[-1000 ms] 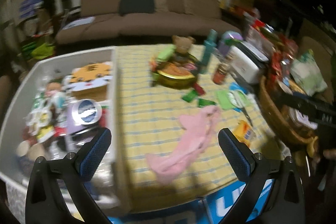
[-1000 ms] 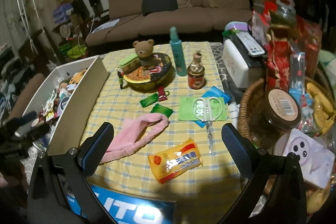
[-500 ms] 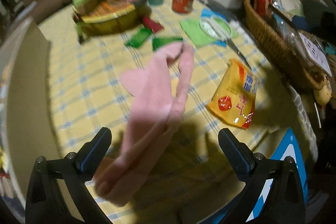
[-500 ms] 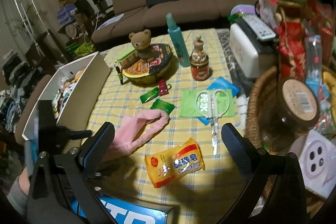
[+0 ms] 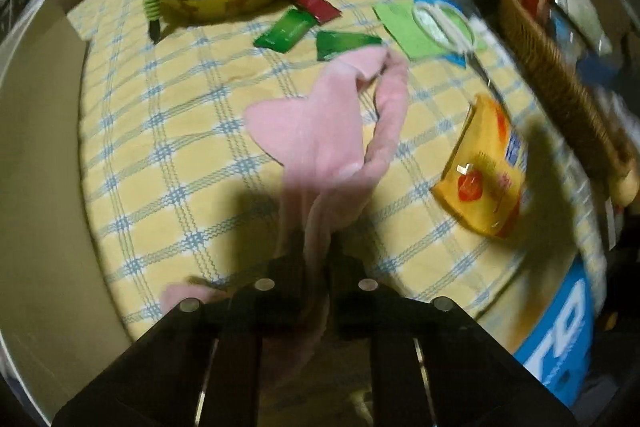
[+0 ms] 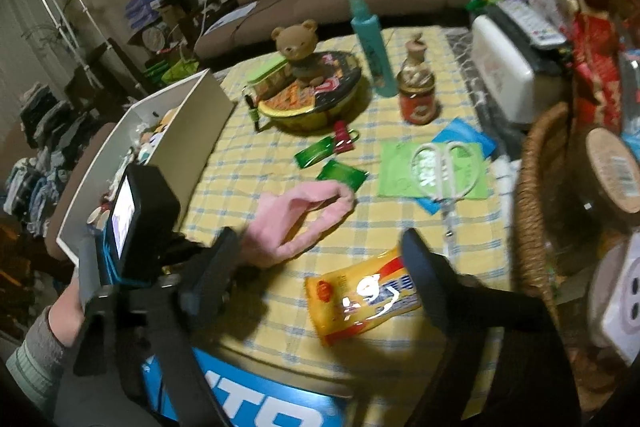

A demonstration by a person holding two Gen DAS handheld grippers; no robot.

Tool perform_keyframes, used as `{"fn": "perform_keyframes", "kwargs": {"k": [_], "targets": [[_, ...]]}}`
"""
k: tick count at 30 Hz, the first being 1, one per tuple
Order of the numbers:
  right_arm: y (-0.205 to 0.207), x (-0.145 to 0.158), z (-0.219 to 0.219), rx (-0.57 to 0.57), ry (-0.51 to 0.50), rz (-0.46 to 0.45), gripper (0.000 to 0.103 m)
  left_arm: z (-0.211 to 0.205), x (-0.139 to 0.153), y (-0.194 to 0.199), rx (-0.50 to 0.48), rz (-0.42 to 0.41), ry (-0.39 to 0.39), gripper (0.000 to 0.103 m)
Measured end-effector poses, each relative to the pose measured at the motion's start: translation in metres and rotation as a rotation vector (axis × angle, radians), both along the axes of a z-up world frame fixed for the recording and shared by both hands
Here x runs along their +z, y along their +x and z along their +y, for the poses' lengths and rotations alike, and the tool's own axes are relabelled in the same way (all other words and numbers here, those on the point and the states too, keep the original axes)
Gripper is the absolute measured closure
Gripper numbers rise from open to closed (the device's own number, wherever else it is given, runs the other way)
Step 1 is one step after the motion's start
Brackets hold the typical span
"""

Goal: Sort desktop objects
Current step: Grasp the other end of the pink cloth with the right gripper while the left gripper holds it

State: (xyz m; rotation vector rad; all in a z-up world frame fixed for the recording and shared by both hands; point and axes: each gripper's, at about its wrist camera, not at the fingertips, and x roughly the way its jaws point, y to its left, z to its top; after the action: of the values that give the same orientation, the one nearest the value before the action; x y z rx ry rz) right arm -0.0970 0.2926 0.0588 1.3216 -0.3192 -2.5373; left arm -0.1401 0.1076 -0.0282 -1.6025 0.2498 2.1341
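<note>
Left hand-held gripper [image 5: 316,263] steeply downward on pink headband [image 5: 320,131]

Readable text is scarce. Blue box [image 6: 256,407] under the table's near edge: big white letters, "ITO" visible in the right wrist view, cut off at both ends; the left wrist view catches only a fragment of white lettering on it [image 5: 568,323], not legible. Yellow snack packet [image 6: 362,301]: blue band with white characters and a round red logo, too blurred and glary to read in either view [image 5: 486,179]. Brown round lid [image 6: 614,175] in the wicker basket: white barcode sticker, digits unreadable. Red-labelled jar [image 6: 418,103], instant noodle bowl lid [image 6: 316,87], green sachets [image 6: 340,175]: printed, nothing legible.
</note>
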Motion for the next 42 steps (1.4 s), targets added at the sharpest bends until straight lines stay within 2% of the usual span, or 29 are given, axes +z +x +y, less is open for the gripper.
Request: {"fn": "perform_keyframes", "kwargs": {"k": [1, 2, 6, 9, 10, 11, 14, 17, 22, 24, 26, 28, 31, 33, 34, 35, 36, 37, 38, 42], "targets": [[-0.002, -0.004, -0.003, 0.005, -0.008, -0.016, 0.054, -0.003, 0.002, 0.000, 0.011, -0.002, 0.019, 0.095], [-0.003, -0.006, -0.004, 0.008, -0.012, -0.028, 0.055, -0.008, 0.008, 0.001, 0.027, 0.002, 0.056, 0.095], [-0.008, -0.017, -0.010, 0.021, -0.100, -0.069, 0.055, -0.016, 0.038, 0.008, 0.046, 0.001, 0.235, 0.095], [-0.011, -0.024, -0.010, 0.026, -0.228, -0.104, 0.055, -0.016, 0.070, 0.013, 0.036, 0.032, 0.336, 0.095], [-0.012, -0.027, -0.009, 0.026, -0.287, -0.117, 0.054, -0.017, 0.081, 0.015, 0.034, 0.035, 0.385, 0.095], [-0.013, -0.030, -0.008, 0.019, -0.339, -0.131, 0.054, -0.015, 0.088, 0.015, 0.032, 0.038, 0.408, 0.099], [-0.015, -0.040, 0.001, -0.019, -0.542, -0.162, 0.047, -0.017, 0.112, 0.023, 0.018, 0.110, 0.375, 0.099], [-0.015, -0.048, 0.006, -0.042, -0.696, -0.185, 0.047, -0.025, 0.118, 0.023, 0.051, 0.097, 0.429, 0.096], [-0.016, -0.082, 0.006, -0.078, -1.115, -0.264, 0.047, -0.034, 0.124, 0.032, 0.052, 0.085, 0.512, 0.096], [-0.020, -0.093, -0.002, -0.090, -1.205, -0.294, 0.047, -0.035, 0.128, 0.039, 0.042, 0.098, 0.523, 0.096], [-0.025, -0.096, -0.009, -0.111, -1.223, -0.281, 0.047, -0.037, 0.131, 0.044, 0.041, 0.101, 0.535, 0.096], [-0.027, -0.097, -0.013, -0.139, -1.235, -0.260, 0.054, -0.041, 0.134, 0.049, 0.049, 0.110, 0.528, 0.096], [-0.029, -0.093, -0.016, -0.152, -1.258, -0.204, 0.076, -0.048, 0.136, 0.055, 0.046, 0.103, 0.537, 0.096], [-0.033, -0.082, -0.014, -0.133, -1.275, -0.145, 0.084, -0.050, 0.137, 0.059, 0.038, 0.116, 0.514, 0.095], [-0.034, -0.075, -0.014, -0.115, -1.272, -0.116, 0.088, -0.051, 0.137, 0.060, 0.037, 0.119, 0.508, 0.090], [-0.036, -0.065, -0.013, -0.098, -1.250, -0.087, 0.089, -0.053, 0.137, 0.062, 0.044, 0.124, 0.495, 0.084], [-0.036, -0.052, -0.013, -0.079, -1.207, -0.053, 0.091, -0.058, 0.139, 0.064, 0.060, 0.145, 0.470, 0.057], [-0.036, -0.034, -0.014, -0.057, -1.152, -0.009, 0.091, -0.062, 0.140, 0.066, 0.078, 0.170, 0.449, 0.025], [-0.034, -0.018, -0.015, -0.042, -1.099, 0.024, 0.091, -0.068, 0.147, 0.072, 0.101, 0.230, 0.409, 0.017], [-0.025, 0.056, -0.022, 0.001, -0.889, 0.125, 0.091, -0.075, 0.170, 0.099, 0.092, 0.360, 0.425, 0.014]]}}
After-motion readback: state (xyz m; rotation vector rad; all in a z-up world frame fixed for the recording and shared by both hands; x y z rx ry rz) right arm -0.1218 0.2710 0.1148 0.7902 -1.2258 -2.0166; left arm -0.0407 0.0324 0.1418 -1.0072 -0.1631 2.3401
